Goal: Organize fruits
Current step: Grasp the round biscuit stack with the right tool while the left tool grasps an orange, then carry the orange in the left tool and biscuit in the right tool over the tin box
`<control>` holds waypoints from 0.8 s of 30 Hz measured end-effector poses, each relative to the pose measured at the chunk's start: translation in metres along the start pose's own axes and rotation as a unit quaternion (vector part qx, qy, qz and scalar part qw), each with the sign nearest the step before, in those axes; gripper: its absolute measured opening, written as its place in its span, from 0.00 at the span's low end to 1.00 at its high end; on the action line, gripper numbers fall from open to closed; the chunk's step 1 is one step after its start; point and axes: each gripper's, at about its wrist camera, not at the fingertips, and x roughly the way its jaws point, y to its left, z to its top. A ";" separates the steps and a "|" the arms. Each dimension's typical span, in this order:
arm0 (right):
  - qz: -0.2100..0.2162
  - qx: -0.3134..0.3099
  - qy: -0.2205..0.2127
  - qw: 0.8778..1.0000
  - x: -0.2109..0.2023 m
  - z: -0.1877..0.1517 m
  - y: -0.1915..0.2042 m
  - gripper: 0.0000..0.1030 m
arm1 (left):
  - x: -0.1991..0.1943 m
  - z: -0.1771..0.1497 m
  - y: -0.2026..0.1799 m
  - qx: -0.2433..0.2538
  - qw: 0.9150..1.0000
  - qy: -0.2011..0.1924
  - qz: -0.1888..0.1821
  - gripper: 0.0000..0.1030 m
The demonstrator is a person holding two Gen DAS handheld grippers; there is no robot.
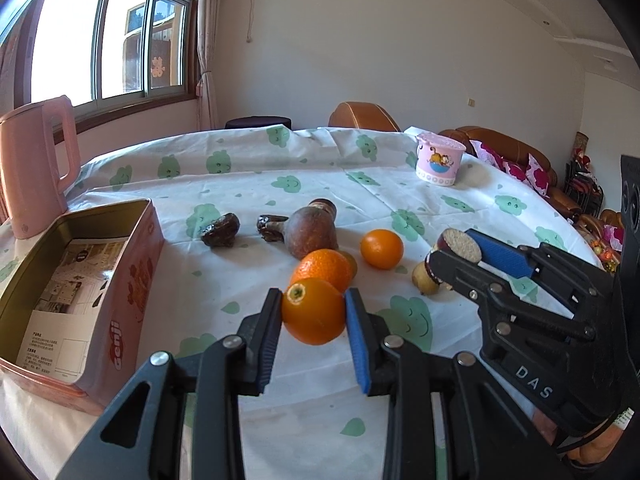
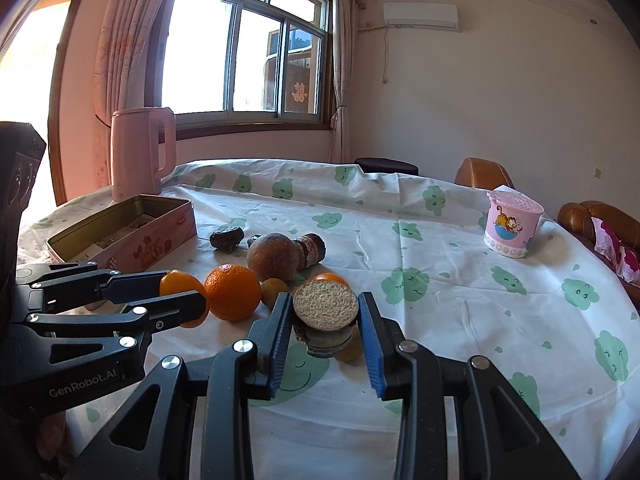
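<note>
My left gripper [image 1: 314, 314] is shut on a small orange [image 1: 312, 308], its blue pads pressing both sides, low over the tablecloth. My right gripper [image 2: 325, 316] is shut on a short dark-skinned stalk piece with a pale round cut end [image 2: 325, 304]. Both grippers show in each other's view: the right gripper [image 1: 460, 256] at the right, the left gripper [image 2: 182, 300] at the left. Between them lie two more oranges [image 1: 325, 268] [image 1: 382, 249], a brown round fruit [image 1: 310, 232], dark pieces [image 1: 221, 230] and a small yellowish fruit [image 1: 425, 280].
An open pink tin [image 1: 132, 276] with printed paper inside stands at the left, with a pink kettle [image 1: 36, 168] behind it. A pink cartoon cup [image 1: 439, 158] sits at the far right of the cloth-covered table [image 1: 280, 168]. Brown chairs and a sofa stand beyond.
</note>
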 end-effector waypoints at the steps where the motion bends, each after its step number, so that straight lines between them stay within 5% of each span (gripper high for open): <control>1: 0.001 -0.001 -0.002 1.000 -0.001 0.000 0.000 0.34 | -0.001 0.000 0.001 -0.001 1.000 -0.004 0.001 0.32; 24: 0.008 -0.021 -0.053 0.998 -0.017 -0.004 0.006 0.34 | -0.013 -0.004 0.000 0.002 0.998 -0.053 0.019 0.32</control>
